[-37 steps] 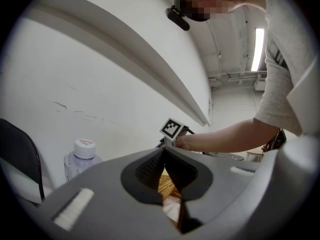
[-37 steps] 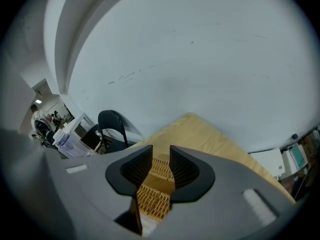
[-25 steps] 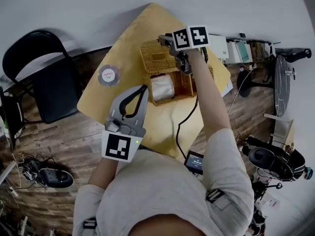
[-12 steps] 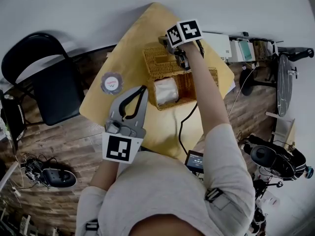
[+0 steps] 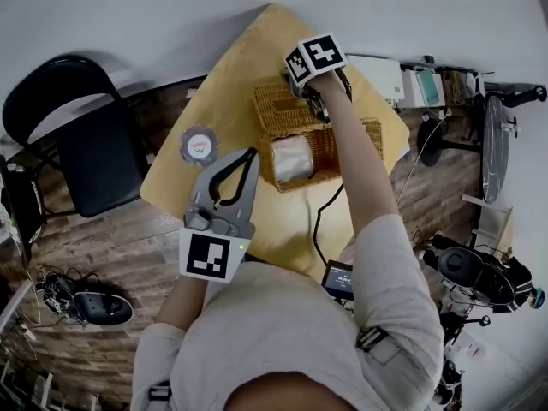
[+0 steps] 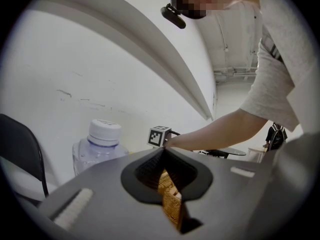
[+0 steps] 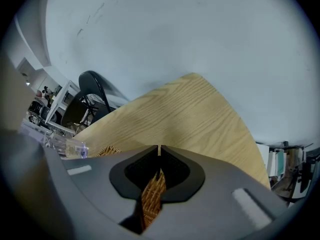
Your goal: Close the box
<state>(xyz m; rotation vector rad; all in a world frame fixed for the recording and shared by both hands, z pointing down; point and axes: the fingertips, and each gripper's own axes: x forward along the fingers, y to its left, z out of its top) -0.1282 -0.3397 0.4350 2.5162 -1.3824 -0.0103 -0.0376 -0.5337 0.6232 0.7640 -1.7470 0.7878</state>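
A wicker box [image 5: 334, 148] stands open on the wooden table [image 5: 257, 221], with a white bundle [image 5: 291, 157] inside. Its wicker lid [image 5: 281, 108] is swung back on the far side. My right gripper [image 5: 296, 87] points steeply down at the lid's far edge. Its jaws have just been closing and now pinch the wicker lid [image 7: 152, 199], seen between them in the right gripper view [image 7: 159, 152]. My left gripper [image 5: 250, 154] hovers near the table's near-left edge, jaws together and holding nothing. In the left gripper view [image 6: 164, 151] the wicker box [image 6: 170, 199] shows beyond the jaws.
A capped plastic bottle [image 5: 198, 144] stands left of the box, also close in the left gripper view [image 6: 100, 144]. A black chair [image 5: 77, 135] is at the table's left. A black cable [image 5: 321, 212] crosses the table to a small device [image 5: 340, 276] at its near edge.
The right gripper has come down onto the lid's far edge and its jaws have gone from open to shut on the wicker. The left gripper has stayed about where it was.
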